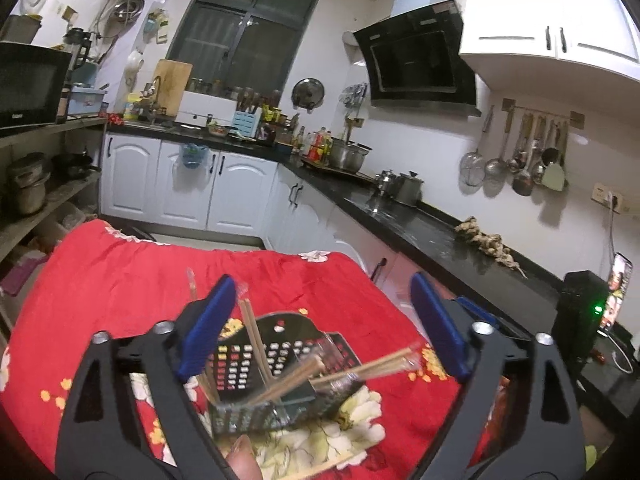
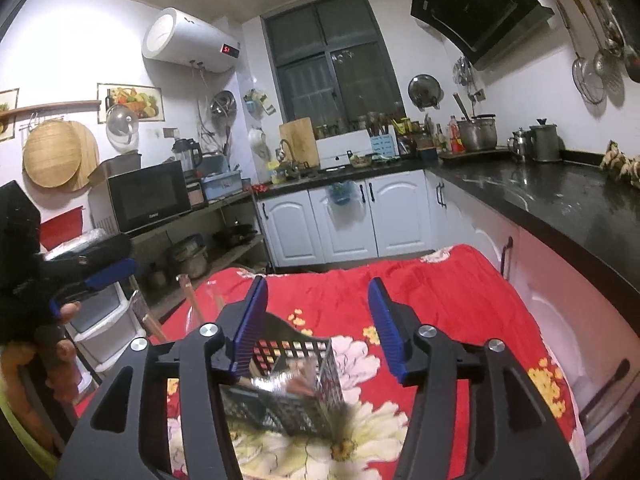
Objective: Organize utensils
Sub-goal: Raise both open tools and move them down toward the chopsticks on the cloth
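Observation:
A black perforated utensil holder (image 1: 276,376) stands on the red floral cloth (image 1: 120,280). Several wooden chopsticks (image 1: 360,368) in clear wrappers stick out of it, some upright, some leaning right. My left gripper (image 1: 320,320) is open and empty, its blue pads either side of the holder from above. In the right wrist view the same holder (image 2: 296,388) sits under my right gripper (image 2: 320,328), which is open and empty. More wrapped chopsticks (image 2: 192,304) rise at the left. The left gripper's fingers (image 2: 96,280) show at the left edge.
A black countertop (image 1: 420,224) runs along the right with metal pots (image 1: 404,188), ginger (image 1: 488,244), a phone (image 1: 618,292) and a black box (image 1: 580,312). White cabinets (image 2: 348,216) stand behind the table. A microwave (image 2: 148,196) and shelves are at the left.

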Tool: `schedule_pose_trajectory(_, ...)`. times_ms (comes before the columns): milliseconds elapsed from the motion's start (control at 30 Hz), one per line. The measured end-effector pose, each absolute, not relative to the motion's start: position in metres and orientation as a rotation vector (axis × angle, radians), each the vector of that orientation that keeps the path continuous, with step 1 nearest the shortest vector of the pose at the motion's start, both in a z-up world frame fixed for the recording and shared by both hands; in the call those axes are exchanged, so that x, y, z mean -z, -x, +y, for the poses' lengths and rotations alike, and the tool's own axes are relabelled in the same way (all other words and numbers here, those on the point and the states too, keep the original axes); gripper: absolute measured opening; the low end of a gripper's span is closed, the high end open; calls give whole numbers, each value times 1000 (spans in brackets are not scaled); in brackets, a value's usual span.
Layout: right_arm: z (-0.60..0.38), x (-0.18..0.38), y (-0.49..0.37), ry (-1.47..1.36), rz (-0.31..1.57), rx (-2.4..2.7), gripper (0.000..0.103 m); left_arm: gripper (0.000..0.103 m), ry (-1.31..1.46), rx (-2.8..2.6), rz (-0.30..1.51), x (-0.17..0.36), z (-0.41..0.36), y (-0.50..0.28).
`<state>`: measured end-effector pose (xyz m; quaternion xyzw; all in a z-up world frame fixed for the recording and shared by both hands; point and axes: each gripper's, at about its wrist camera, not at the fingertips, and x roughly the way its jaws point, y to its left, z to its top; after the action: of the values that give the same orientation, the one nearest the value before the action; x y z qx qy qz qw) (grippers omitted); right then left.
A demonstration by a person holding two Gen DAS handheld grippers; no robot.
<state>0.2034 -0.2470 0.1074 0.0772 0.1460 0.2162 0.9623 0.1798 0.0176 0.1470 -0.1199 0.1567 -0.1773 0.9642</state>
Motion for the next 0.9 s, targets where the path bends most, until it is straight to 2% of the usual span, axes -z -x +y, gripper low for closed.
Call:
schedule_pose_trajectory(100,-252,-102,-192,-159,308,-432,59,92,242,371,304,-145,15,-166)
schedule_pose_trajectory(400,-256,-88,-164,-134,342,-437,62,92,235,390,334,-120,12,-137)
schedule_pose_trajectory(900,-241,-51,-132,-66,428,-463,63,92,268,344,484,-59,23,-130)
